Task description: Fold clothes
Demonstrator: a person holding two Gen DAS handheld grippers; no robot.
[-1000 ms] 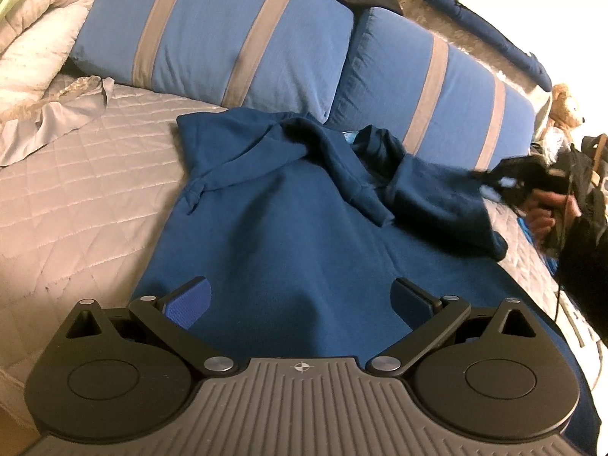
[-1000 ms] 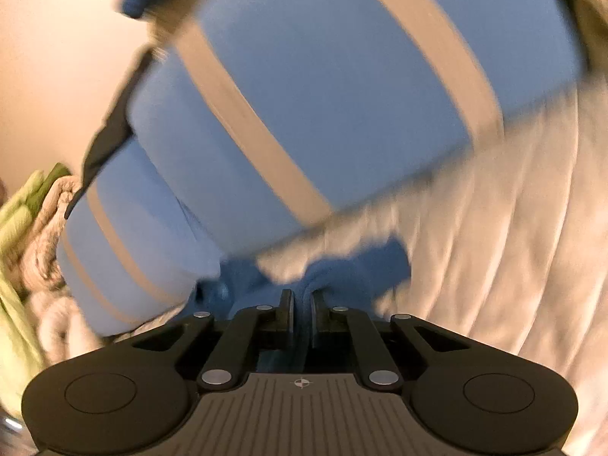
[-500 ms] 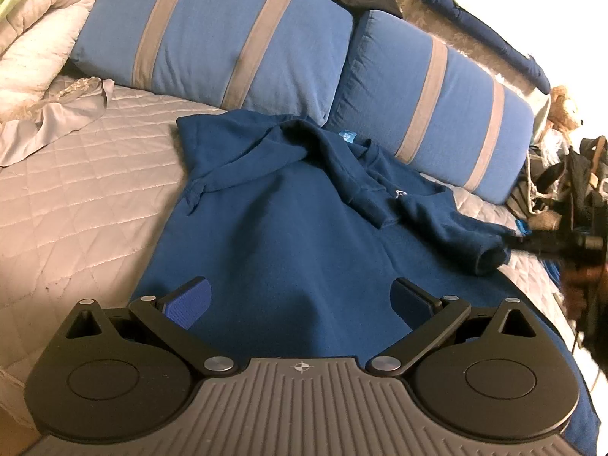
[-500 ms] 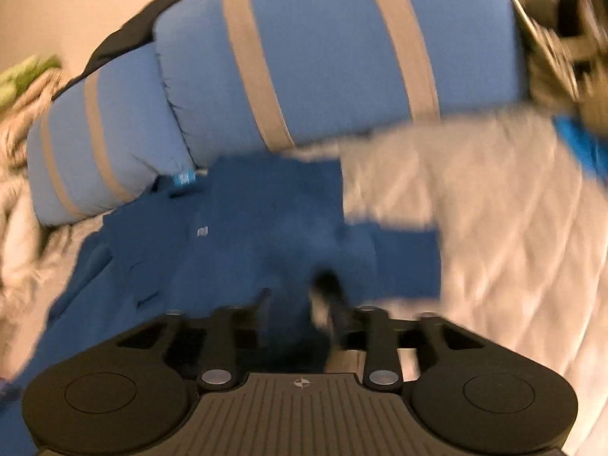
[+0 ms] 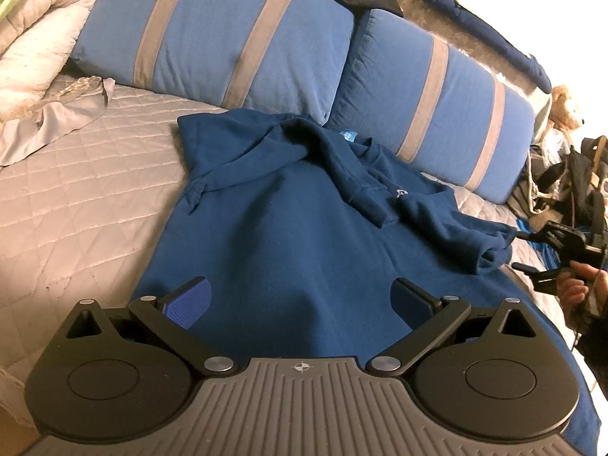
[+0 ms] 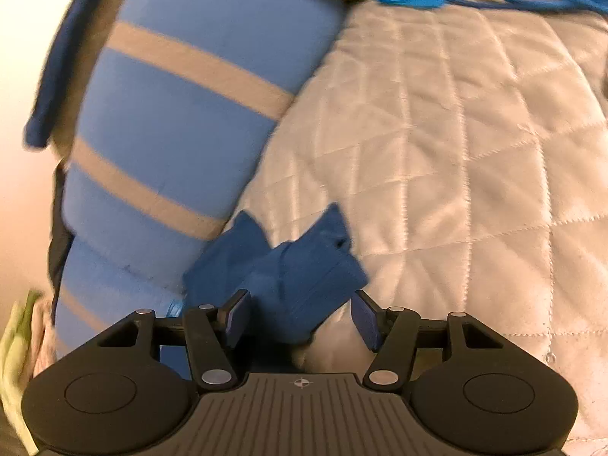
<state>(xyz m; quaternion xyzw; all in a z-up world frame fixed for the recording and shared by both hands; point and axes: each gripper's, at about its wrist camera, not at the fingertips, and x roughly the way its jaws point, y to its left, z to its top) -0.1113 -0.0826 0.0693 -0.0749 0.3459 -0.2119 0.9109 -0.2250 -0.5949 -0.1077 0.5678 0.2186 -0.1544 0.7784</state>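
A quilted grey bedspread point(image 5: 83, 174) meets two blue, tan-striped cushions point(image 5: 228, 34) beneath a pale, possibly overexposed wall point(image 5: 532, 7).

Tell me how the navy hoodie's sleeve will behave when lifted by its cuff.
The sleeve will probably hang limp, since it lies crumpled. The hoodie looks thick, so it is likely heavy enough to drag. The ribbed cuff should grip well.

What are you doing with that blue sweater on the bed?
A person is folding a dark blue hoodie spread out on the quilted bed. The right gripper is just beyond the sleeve's cuff, with its jaws opening and not pressing on the cloth. The left gripper hovers wide open over the hoodie's lower part, holding nothing. Two striped pillows sit behind.
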